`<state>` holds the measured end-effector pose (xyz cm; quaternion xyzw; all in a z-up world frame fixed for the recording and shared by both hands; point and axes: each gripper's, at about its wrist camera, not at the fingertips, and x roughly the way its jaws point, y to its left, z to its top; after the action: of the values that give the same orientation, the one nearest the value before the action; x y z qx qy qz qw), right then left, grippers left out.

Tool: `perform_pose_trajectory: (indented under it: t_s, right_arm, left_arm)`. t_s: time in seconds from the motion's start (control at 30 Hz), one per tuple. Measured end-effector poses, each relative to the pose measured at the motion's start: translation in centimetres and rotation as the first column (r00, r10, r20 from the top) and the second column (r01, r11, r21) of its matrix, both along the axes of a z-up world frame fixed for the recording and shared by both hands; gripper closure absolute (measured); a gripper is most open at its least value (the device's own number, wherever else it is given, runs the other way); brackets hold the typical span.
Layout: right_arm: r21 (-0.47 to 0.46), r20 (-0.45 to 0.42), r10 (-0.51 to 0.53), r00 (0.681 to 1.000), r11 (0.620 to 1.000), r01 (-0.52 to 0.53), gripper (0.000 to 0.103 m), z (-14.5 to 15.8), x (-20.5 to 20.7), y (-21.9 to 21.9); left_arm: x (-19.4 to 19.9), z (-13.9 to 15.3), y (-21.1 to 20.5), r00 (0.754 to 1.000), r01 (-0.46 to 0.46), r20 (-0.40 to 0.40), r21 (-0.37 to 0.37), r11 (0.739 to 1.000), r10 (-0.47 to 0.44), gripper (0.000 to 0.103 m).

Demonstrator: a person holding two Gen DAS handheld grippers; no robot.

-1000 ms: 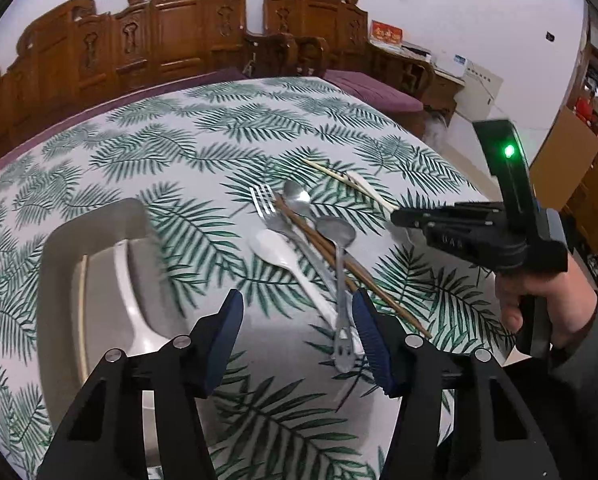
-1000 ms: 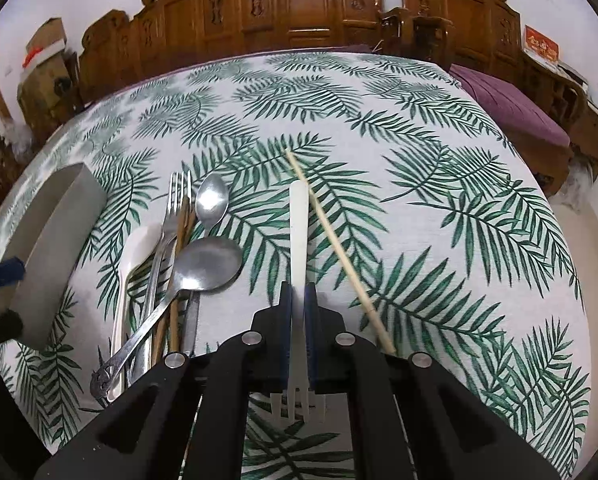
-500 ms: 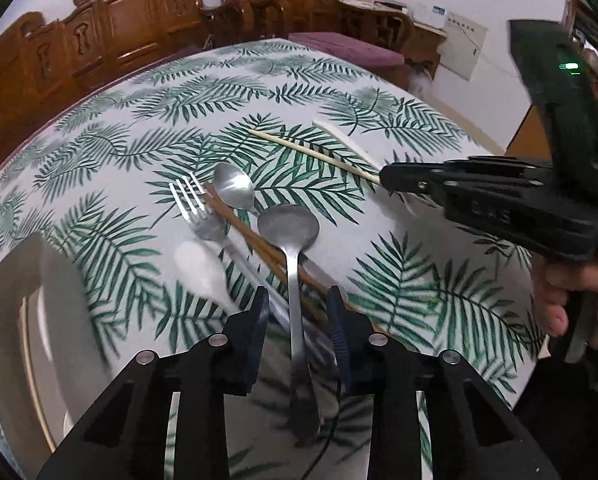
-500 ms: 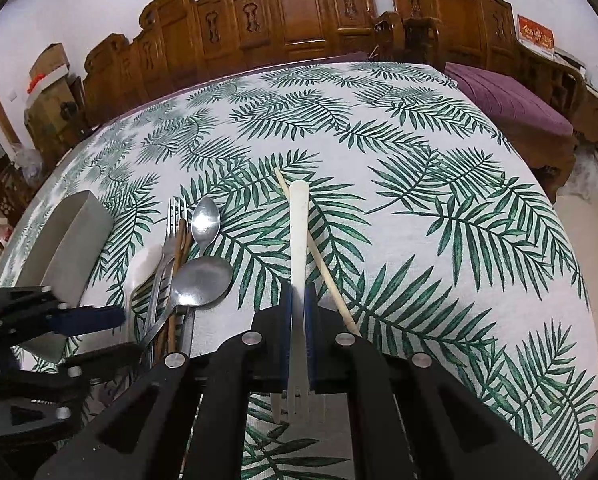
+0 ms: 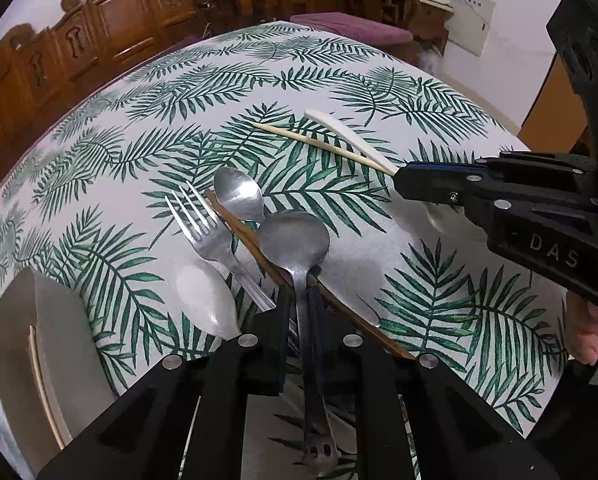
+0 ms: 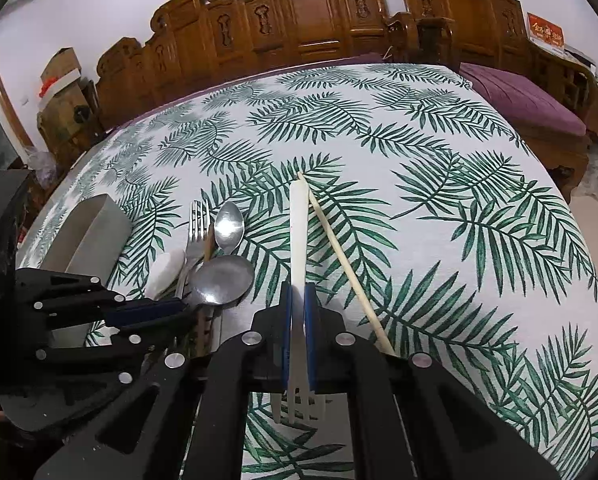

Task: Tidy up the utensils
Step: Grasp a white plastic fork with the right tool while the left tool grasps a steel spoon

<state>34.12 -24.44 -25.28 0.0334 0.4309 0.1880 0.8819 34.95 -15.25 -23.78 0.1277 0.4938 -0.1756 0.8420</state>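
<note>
Right hand-held gripper [image 6: 297, 316] clamps white fork [image 6: 298, 240]

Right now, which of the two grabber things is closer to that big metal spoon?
Left. The left gripper is shut on the big metal spoon's handle. The right gripper is off to the spoon's right, clamped on the white plastic fork.

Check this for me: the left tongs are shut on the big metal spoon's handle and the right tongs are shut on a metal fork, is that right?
Not quite. The right tongs are shut on a white plastic fork, not a metal one; the right wrist view shows it. The metal fork lies on the table. The left tongs are indeed shut on the big metal spoon.
</note>
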Motion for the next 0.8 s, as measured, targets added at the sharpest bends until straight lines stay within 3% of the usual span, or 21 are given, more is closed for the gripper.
perform_pose_trajectory:
  t_s: [0.33, 0.8]
  right_arm:
    - [0.004, 0.000, 0.016, 1.000, 1.000, -0.016, 0.096, 0.0, -0.1, 0.5]
    - [-0.014, 0.033, 0.067, 0.997, 0.998, -0.067, 0.096, 1.1, -1.3, 2.9]
  left_arm:
    - [-0.5, 0.6, 0.6, 1.000, -0.022, 0.020, -0.019, 1.000, 0.022, 0.098]
    - [-4.3, 6.4, 3.8, 0.991, -0.051, 0.119, -0.112, 0.992, 0.064, 0.098]
